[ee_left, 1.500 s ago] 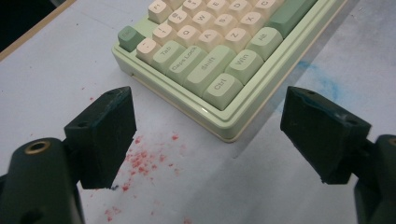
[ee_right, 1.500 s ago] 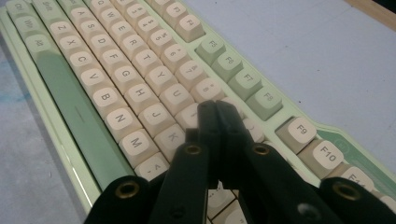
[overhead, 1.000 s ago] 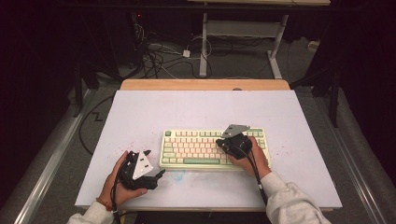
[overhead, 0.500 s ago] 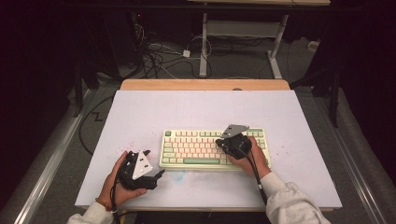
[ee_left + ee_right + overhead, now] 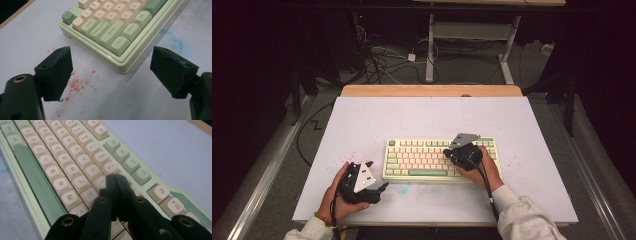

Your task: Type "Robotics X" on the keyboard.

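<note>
Keyboard (image 5: 427, 159): pale green case with cream and green keys, lying flat on the white counter (image 5: 422, 120), near the front edge and slightly right of centre. Its right end is partly hidden under the right hand (image 5: 482, 170) and its claw. In the left gripper view the keyboard is cut off at the top edge; in the right gripper view its far rows run out of frame and several legends are blurred.

Right claw (image 5: 115, 178): jaws clenched together with nothing between them, tips down on the cream keys of the upper letter rows, just beside the U and J keys. Which key the tips touch is hidden by the jaws.

Left claw (image 5: 111, 72): jaws released, standing wide apart, empty, held just off the keyboard's near left corner and apart from it. The Ctrl key sits between the jaws farther off.

Counter surface: red specks (image 5: 80, 83) lie left of the keyboard, a faint blue smear (image 5: 175, 42) in front of it. Broad open room lies on the far half and at both sides. Wooden strip (image 5: 432, 90) along the far edge; cables (image 5: 382, 55) on the floor beyond.
</note>
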Demonstrator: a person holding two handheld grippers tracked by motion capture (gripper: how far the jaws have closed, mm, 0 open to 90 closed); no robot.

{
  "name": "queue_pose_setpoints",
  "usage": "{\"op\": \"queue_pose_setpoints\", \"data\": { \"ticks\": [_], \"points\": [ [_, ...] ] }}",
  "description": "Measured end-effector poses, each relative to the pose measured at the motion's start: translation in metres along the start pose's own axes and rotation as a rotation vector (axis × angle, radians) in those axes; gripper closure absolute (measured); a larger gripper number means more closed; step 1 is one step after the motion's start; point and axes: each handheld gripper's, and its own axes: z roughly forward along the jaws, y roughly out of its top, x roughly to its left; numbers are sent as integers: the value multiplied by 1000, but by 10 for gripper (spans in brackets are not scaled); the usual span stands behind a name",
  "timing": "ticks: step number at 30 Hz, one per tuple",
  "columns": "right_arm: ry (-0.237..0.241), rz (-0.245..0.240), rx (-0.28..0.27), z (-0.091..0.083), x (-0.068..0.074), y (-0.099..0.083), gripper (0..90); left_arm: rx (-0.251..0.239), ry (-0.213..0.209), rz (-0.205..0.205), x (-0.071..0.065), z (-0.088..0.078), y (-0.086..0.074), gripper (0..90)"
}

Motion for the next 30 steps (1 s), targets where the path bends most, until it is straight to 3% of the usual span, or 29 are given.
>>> {"op": "queue_pose_setpoints", "data": {
  "ticks": [6, 13, 19, 24, 30],
  "points": [
    [-5, 1, -49, -12, 1, -1, 800, -19, -11, -40, 2, -2, 0, 197],
    [-5, -1, -136, -26, 2, -2, 464, -14, -2, -45, 2, -2, 1, 223],
    [-47, -36, -179, -38, 9, -2, 288, -19, -4, -69, 3, -3, 1, 214],
    [-66, -29, -213, -49, 10, -6, 197, -10, -2, -76, 3, -3, 2, 209],
    [-89, -28, -225, -62, 9, -16, 182, -6, -5, -73, 3, -3, 3, 208]
  ]
}}
